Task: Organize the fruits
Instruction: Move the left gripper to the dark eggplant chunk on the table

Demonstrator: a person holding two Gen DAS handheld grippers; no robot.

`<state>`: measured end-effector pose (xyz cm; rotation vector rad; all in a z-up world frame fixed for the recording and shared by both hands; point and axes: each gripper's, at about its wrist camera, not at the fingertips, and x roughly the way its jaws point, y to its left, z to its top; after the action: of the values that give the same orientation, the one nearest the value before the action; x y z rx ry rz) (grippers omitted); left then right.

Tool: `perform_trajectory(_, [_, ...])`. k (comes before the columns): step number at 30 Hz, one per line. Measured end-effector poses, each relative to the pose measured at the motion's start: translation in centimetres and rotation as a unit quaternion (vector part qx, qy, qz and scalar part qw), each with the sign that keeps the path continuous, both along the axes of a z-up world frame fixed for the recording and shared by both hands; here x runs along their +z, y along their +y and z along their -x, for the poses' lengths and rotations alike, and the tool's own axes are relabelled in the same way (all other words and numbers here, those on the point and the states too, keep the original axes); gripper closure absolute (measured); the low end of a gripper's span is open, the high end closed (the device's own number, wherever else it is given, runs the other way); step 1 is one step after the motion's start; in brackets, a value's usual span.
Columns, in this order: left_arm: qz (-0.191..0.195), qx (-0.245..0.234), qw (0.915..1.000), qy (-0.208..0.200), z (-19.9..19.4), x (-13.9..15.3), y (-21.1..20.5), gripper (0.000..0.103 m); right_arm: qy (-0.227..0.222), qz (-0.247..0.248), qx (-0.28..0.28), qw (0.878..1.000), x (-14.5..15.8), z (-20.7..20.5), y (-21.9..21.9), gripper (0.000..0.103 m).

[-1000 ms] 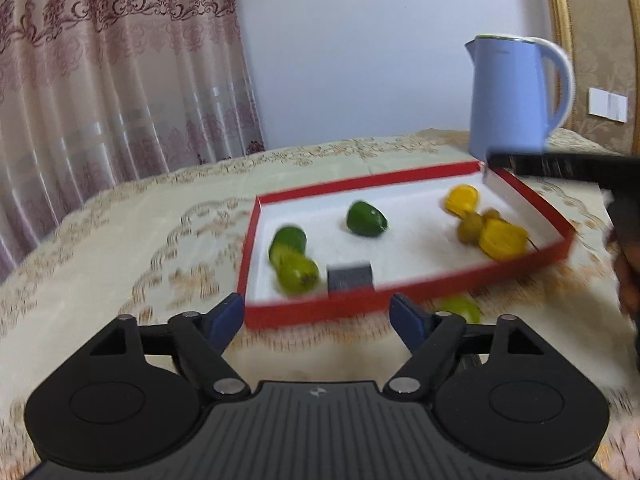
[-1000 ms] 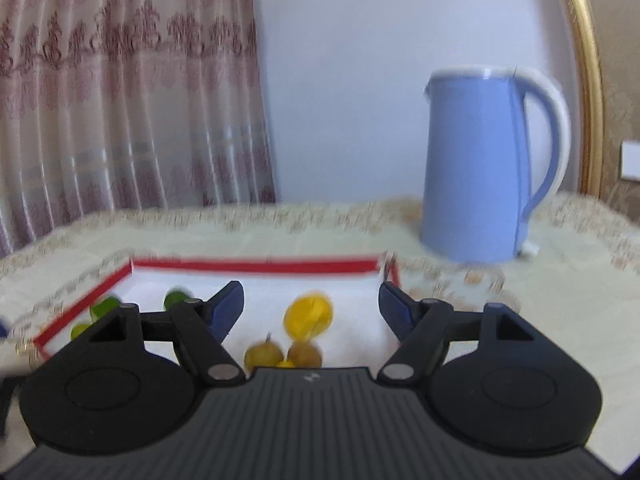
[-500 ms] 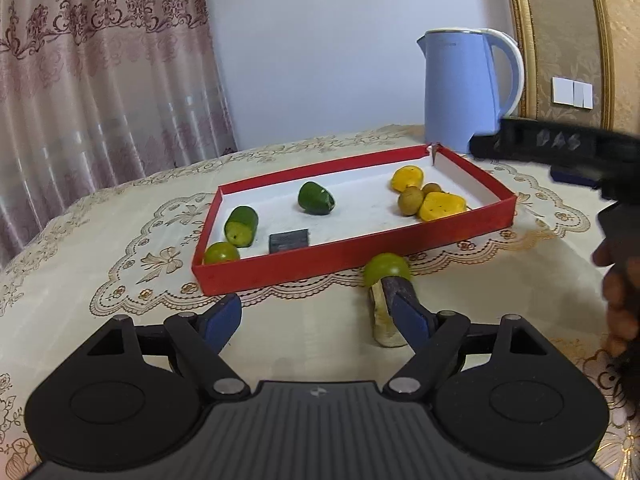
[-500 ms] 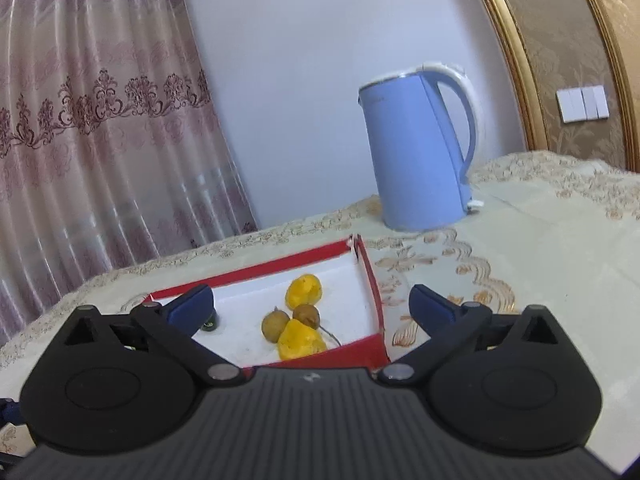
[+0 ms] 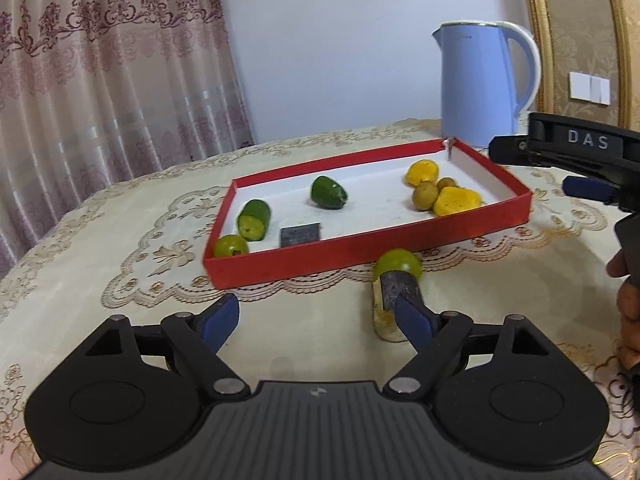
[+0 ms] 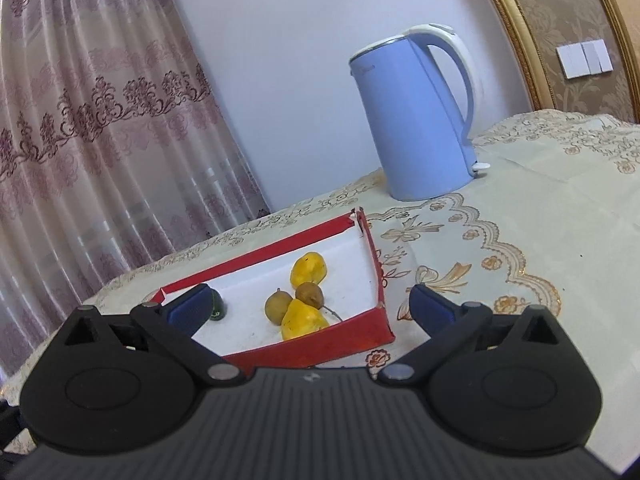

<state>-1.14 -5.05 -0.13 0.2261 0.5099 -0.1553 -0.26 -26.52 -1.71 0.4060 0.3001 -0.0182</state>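
Note:
A red tray (image 5: 360, 245) with a white floor holds a cut cucumber piece (image 5: 254, 220), a dark green fruit (image 5: 328, 193), a small green fruit (image 5: 230, 246), two yellow pieces (image 5: 456, 201) and small brown fruits (image 5: 425, 195). Outside its front wall lie a round green fruit (image 5: 398, 262) and a pale piece (image 5: 380, 320). My left gripper (image 5: 316, 312) hovers low before the tray. Its jaws are opening with nothing between them, and the right finger overlaps the pale piece. My right gripper (image 6: 310, 304) stands wide open and empty near the tray's right corner (image 6: 384, 320), facing the yellow pieces (image 6: 308, 268).
A blue kettle (image 5: 480, 84) stands behind the tray's far right corner on the embroidered cream tablecloth (image 5: 120, 240). A small dark square (image 5: 300, 235) lies in the tray. A person's hand (image 5: 628, 312) shows at the right edge. Pink curtains hang beyond the table's left side.
The left gripper drew back from the tray, bringing the green fruit and pale piece into view, then held still. The right gripper's jaws widened and it rolled, so its view now tilts.

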Motion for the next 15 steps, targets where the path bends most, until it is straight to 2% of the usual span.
perform_trajectory(3, [-0.018, 0.027, 0.9994, -0.004, -0.1, -0.3, 0.7, 0.017, 0.001, -0.001, 0.001, 1.0, 0.0, 0.0, 0.0, 0.0])
perform_trajectory(6, [-0.044, 0.098, 0.9941, -0.012, -0.6, -0.9, 2.7, 0.017, 0.001, -0.006, 0.0, 1.0, 0.0, 0.1, -0.2, 0.0])
perform_trajectory(8, [-0.037, 0.121, 0.992, -0.004, -0.9, -1.0, 4.3, 0.017, 0.001, -0.006, 0.002, 1.0, -0.1, 0.1, -0.1, 0.0])
perform_trajectory(12, [0.033, 0.051, 0.9982, 0.007, 0.0, 0.4, 5.3, 0.017, 0.006, 0.001, 0.005, 1.0, -0.1, -0.1, 0.1, 0.0])
perform_trajectory(13, [0.041, 0.029, 0.9987, 0.001, 0.5, 0.7, 4.8, 0.017, 0.006, 0.001, 0.005, 1.0, -0.1, 0.0, 0.1, 0.0])
perform_trajectory(15, [0.031, -0.009, 0.9993, -0.019, 1.4, 1.0, 3.0, 0.017, 0.008, -0.003, 0.003, 1.0, -0.1, -0.1, 0.0, 0.0])
